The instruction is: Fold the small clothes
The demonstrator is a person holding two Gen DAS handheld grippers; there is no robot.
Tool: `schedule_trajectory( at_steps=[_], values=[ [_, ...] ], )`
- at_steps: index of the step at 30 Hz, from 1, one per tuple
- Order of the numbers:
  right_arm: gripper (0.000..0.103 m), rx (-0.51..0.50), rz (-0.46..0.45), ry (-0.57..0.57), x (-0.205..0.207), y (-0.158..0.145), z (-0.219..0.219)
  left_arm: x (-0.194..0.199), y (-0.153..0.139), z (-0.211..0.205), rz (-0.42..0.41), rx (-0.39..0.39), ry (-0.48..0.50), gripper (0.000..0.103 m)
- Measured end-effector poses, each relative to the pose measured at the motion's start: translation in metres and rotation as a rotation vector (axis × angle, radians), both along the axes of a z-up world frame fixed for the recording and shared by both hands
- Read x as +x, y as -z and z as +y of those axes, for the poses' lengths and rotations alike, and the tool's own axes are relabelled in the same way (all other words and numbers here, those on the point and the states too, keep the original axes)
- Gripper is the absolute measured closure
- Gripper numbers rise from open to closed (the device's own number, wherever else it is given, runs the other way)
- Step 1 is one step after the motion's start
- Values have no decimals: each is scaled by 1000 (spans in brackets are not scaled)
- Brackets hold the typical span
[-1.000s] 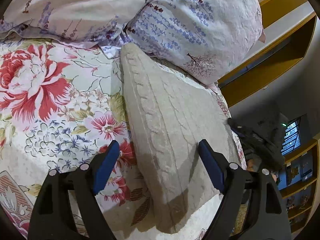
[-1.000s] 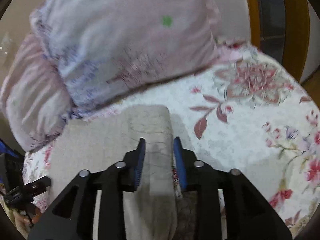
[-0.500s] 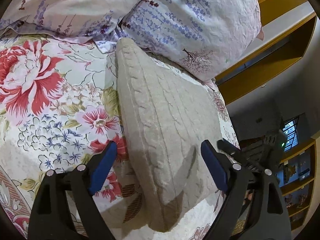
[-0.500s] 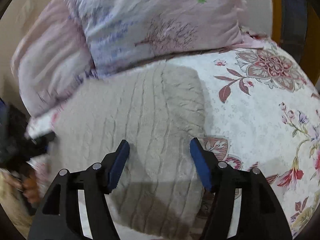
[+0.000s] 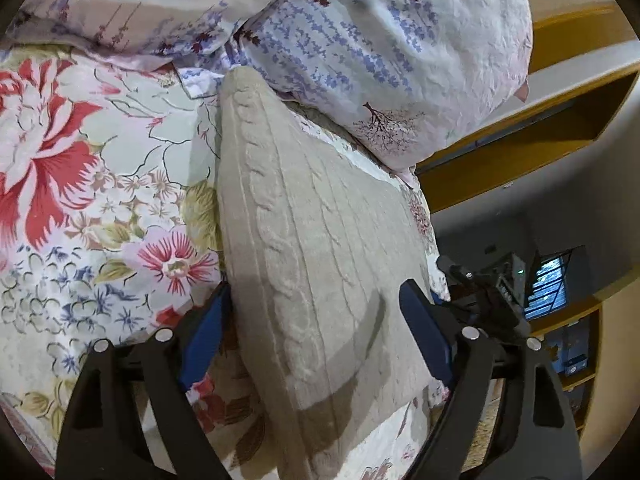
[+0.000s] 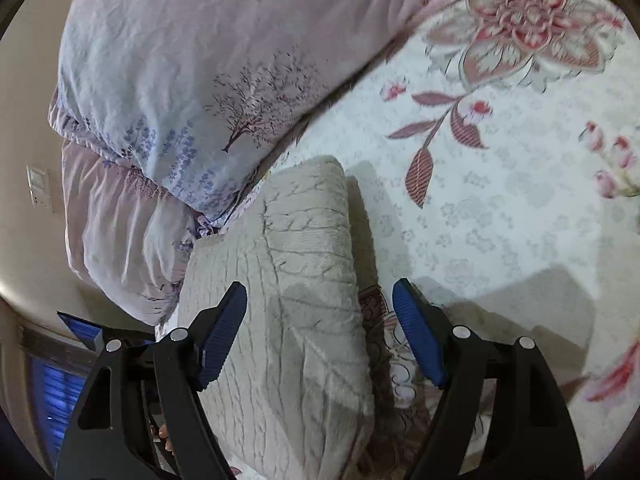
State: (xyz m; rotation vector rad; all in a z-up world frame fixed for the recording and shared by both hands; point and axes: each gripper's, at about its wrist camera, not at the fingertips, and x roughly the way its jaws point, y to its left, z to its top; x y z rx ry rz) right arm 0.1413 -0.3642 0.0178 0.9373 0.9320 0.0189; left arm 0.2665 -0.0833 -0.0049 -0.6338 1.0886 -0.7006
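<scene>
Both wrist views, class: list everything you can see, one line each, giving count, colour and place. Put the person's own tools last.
Knit garment: one, beige cable-knit, folded, lying on the bedspread below the pillows.
Pillows: two, pale lilac with purple sprigs and a tree print, stacked at the head of the bed, the nearer one touching the garment's far end.
Bedspread: one, white with red and pink flowers, covering the bed.
Shelving: yellow-brown wood, beyond the bed in the left wrist view.
Wall switch: one, pale, at the left edge of the right wrist view.
Left gripper: black with blue pads, open, over the garment's near end.
Right gripper: black with blue pads, jaws just opened, garment edge between them, unpressed.
</scene>
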Motion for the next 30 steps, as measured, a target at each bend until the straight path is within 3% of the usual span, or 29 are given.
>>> schedule_trajectory(
  at_steps=[6,14,19,26,30],
  values=[
    [32,45,-24,-45,7,8,5,9,2,0,19,-27,-8,24],
    [40,5,-44,-145,15,10,25,5,-6,-22,-63,148,34,24],
    [48,6,-50,-164,16,12,28,6,-6,-27,-71,190,39,25],
    [50,6,-51,-162,18,11,31,7,-6,-31,-71,207,33,27],
    [66,48,-65,-146,16,14,31,6,-8,-30,-74,214,24,34]
  ],
)
